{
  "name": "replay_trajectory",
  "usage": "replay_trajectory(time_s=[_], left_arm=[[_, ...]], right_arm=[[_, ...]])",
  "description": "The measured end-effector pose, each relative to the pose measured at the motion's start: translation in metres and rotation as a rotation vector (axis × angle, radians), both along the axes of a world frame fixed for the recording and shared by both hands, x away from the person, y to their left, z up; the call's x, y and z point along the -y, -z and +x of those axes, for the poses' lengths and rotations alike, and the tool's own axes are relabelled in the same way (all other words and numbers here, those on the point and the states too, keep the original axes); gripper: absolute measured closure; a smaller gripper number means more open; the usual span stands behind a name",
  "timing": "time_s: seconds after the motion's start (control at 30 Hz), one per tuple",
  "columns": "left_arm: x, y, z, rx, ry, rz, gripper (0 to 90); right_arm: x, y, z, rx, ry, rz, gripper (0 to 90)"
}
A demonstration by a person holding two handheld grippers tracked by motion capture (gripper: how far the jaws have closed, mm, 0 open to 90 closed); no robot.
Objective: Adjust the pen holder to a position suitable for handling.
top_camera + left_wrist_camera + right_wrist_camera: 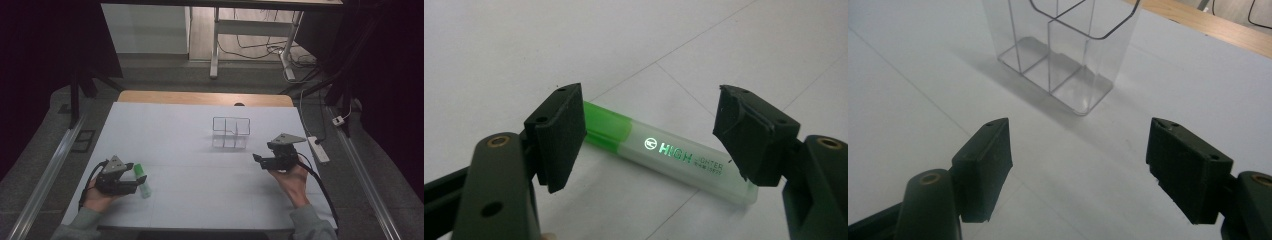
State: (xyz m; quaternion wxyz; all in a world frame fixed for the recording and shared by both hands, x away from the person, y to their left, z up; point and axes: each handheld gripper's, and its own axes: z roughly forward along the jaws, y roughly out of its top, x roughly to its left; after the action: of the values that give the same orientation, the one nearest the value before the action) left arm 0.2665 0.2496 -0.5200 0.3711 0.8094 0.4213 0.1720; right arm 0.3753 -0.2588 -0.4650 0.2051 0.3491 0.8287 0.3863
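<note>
The left gripper (651,132) stands wide astride the frosted green-capped plastic highlighter (669,155) — its long axis runs jaw to jaw, untouched; the right gripper (1080,167), wide and empty, is well apart.

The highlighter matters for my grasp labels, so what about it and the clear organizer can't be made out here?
- Highlighter: in the left gripper view, the left gripper jaw pads cover both ends; small print beneath "HIGH" is blurred.
- Highlighter, high view: too small to read.
- Clear organizer: top cut off by the right gripper view's upper edge.
</note>
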Motion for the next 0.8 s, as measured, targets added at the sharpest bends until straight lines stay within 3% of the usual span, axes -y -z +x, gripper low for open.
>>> replay_trajectory(time_s=[0.17,0.3,0.57,0.77,0.8], left_arm=[[0.0,0.0,0.0,0.0,0.0,0.002,28.4],[0.0,0.0,0.0,0.002,0.001,0.0,28.5],[0.001,0.0,0.0,0.001,0.003,0.0,28.4],[0.001,-0.001,0.0,0.003,0.005,0.0,28.5],[0.001,-0.001,0.0,0.002,0.003,0.001,28.4]], right_arm=[[-0.003,0.001,0.012,0.001,0.028,-0.009,26.6],[-0.006,0.001,0.02,0.006,0.05,-0.053,27.4],[-0.005,0.002,0.035,0.012,0.08,-0.06,30.0],[-0.004,0.005,0.05,-0.012,0.109,-0.04,37.7],[-0.006,0.008,0.054,-0.01,0.11,-0.041,42.7]])
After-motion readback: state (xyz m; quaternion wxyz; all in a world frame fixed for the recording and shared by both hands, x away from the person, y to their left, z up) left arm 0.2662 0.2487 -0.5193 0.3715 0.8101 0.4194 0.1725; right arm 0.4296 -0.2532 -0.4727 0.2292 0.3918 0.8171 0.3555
